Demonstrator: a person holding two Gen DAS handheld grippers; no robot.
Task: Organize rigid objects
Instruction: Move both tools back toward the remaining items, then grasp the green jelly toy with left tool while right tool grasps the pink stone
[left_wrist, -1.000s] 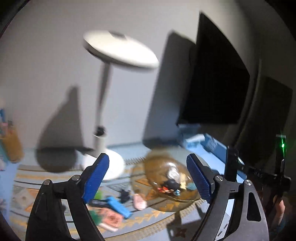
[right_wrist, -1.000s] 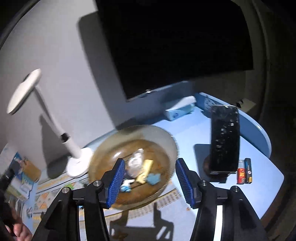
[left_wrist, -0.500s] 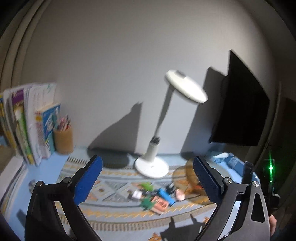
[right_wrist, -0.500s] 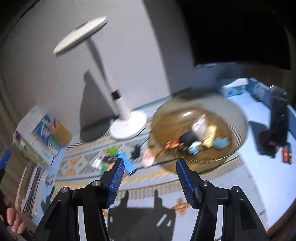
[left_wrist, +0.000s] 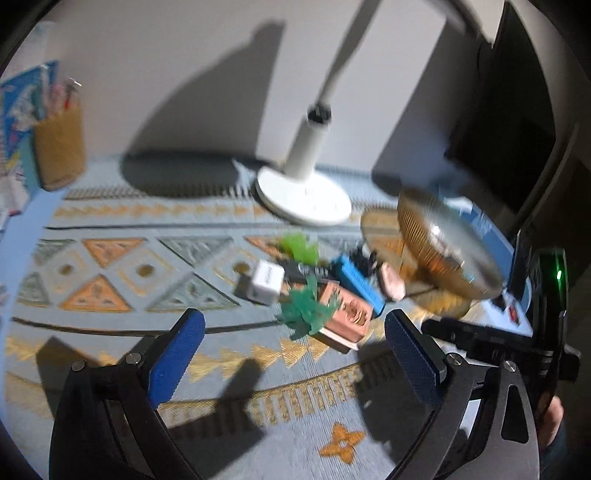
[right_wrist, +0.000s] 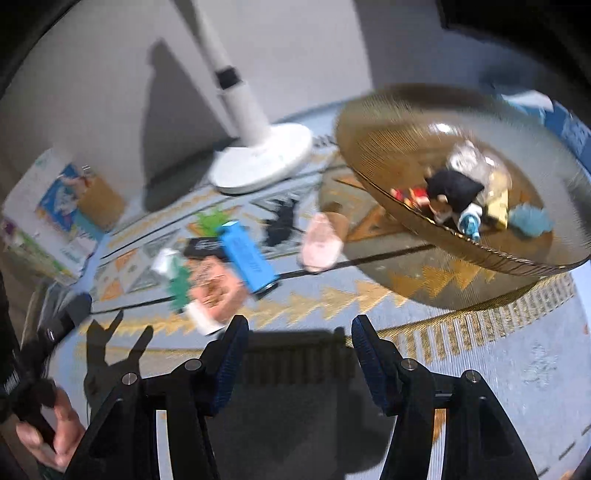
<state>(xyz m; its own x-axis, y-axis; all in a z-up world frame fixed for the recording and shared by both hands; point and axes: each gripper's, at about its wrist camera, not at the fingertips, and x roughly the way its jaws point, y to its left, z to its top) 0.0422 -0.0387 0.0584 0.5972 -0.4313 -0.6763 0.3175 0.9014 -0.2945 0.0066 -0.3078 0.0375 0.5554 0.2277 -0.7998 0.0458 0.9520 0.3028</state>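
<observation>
A heap of small objects lies on the patterned mat: a blue box (left_wrist: 356, 282) (right_wrist: 245, 254), a pink box (left_wrist: 345, 314) (right_wrist: 216, 291), a white cube (left_wrist: 266, 282), green plastic pieces (left_wrist: 306, 314) (right_wrist: 179, 282), a pink oval piece (right_wrist: 319, 242) and a black item (right_wrist: 282, 221). An amber glass bowl (right_wrist: 376, 122) (left_wrist: 428, 236) to their right holds several small items. My left gripper (left_wrist: 291, 354) is open and empty, just short of the heap. My right gripper (right_wrist: 297, 339) is open and empty, near the pink box and the bowl.
A white desk lamp base (left_wrist: 303, 195) (right_wrist: 258, 158) stands behind the heap. A pencil cup (left_wrist: 59, 147) and books (right_wrist: 55, 206) are at the far left. A dark monitor (left_wrist: 517, 110) is at the right. The right gripper's body (left_wrist: 517, 332) shows in the left wrist view.
Both grippers have swung down and closer to the mat and the heap. The right view has turned from the bowl and phone toward the heap. Both stay open.
</observation>
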